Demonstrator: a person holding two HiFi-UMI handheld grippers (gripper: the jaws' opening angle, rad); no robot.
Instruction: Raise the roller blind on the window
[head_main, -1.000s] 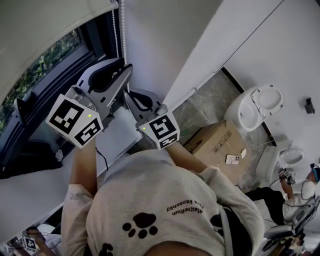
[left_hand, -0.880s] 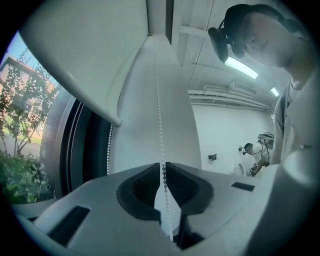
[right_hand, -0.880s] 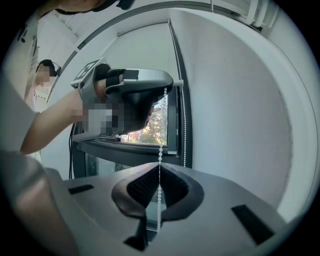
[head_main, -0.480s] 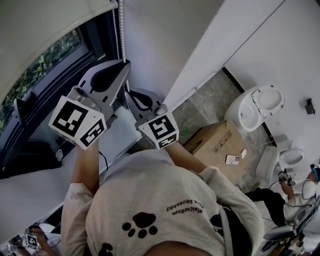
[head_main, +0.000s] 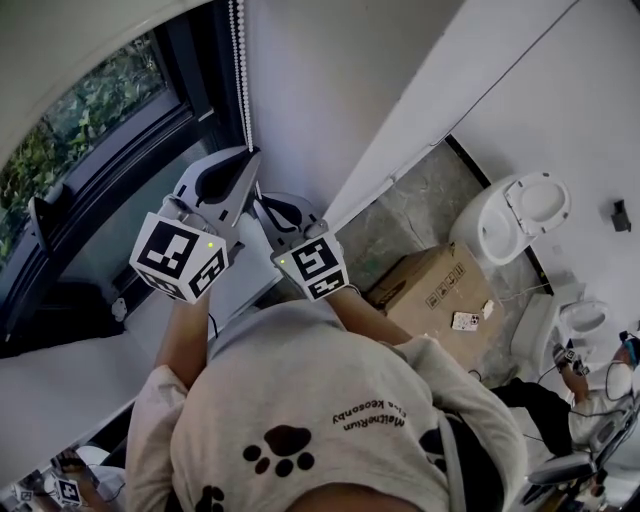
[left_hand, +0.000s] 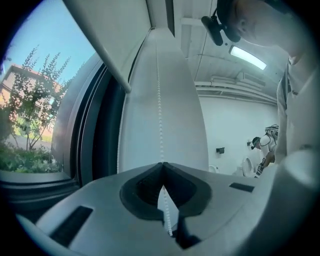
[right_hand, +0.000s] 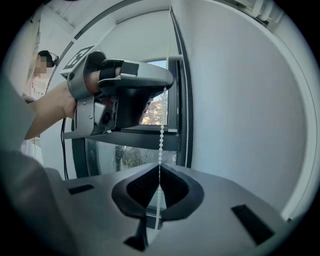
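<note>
Firmly, left gripper (left_hand: 162, 164) (right gripper (right_hand: 159, 166) too) clamps chain (left_hand: 159, 100).

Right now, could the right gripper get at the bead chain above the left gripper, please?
Probably not directly. The right gripper is shut on the bead chain just below the left gripper, which clamps the same chain. It would have to let go and pass around it.

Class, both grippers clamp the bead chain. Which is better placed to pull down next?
Left, probably: the left gripper clamps the bead chain above the right gripper, leaving more downward travel.
</note>
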